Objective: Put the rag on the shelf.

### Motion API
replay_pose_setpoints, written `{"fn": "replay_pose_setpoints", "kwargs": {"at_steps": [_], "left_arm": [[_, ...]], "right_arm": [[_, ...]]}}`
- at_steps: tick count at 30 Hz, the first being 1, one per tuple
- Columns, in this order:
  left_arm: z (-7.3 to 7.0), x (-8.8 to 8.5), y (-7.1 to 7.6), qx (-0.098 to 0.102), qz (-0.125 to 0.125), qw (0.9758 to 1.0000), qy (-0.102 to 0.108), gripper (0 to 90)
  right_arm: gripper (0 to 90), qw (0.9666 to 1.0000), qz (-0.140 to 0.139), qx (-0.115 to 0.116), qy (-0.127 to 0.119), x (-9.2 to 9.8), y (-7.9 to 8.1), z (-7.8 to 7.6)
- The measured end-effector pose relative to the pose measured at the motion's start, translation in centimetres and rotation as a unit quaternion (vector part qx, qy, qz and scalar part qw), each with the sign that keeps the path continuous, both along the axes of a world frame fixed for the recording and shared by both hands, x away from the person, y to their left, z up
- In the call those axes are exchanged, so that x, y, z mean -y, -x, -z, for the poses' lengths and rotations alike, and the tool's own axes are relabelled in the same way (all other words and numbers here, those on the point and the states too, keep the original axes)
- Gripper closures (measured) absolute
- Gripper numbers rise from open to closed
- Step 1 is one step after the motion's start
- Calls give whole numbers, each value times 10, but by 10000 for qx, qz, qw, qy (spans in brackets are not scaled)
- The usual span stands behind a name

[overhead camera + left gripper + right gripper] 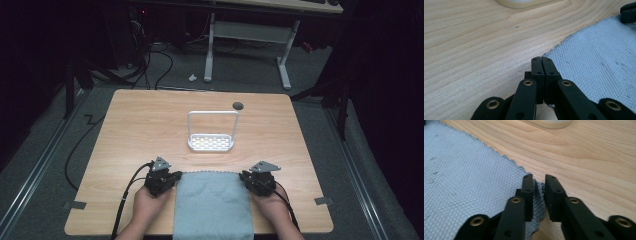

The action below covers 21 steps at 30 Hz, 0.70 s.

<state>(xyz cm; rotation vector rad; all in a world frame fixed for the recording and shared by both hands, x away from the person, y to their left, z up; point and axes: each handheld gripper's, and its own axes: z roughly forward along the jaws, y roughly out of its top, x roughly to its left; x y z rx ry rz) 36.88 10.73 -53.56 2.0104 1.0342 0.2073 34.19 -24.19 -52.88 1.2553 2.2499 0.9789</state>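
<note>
A person stands at the near edge of the surface [150,115] with a pair of tongs in each hand, and a grey-blue towel [212,205] lies flat between them, its near end hanging off the front edge. The left tongs [168,176] sit at the towel's far left corner, jaws pressed fully together; in the left gripper view the towel's corner [549,56] meets their tips, but I cannot tell whether any cloth is actually pinched. The right tongs [248,176] are at the far right corner, and there the right gripper view is plainer: a fold of the cloth [538,192] is gathered up between the jaws, which stand slightly apart with the weave bunched against the left one. Beyond the towel, well apart from it, stands a small white rack [212,131] with a tall handle. To my eye this is the step of taking hold of both far corners, ahead of a fold or a lift. The next move calls for both grips to be sure, then for the two hands to rise together and evenly, so the towel comes up without slipping free on the left.
</note>
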Motion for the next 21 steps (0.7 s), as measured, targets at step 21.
{"fn": "replay_pose_setpoints", "kwargs": {"at_steps": [21], "left_arm": [[-30, -6, 16, 720, -2, 9960, 535, 892]], "right_arm": [[892, 9949, 9, 831, -570, 3, 23, -28]]}}
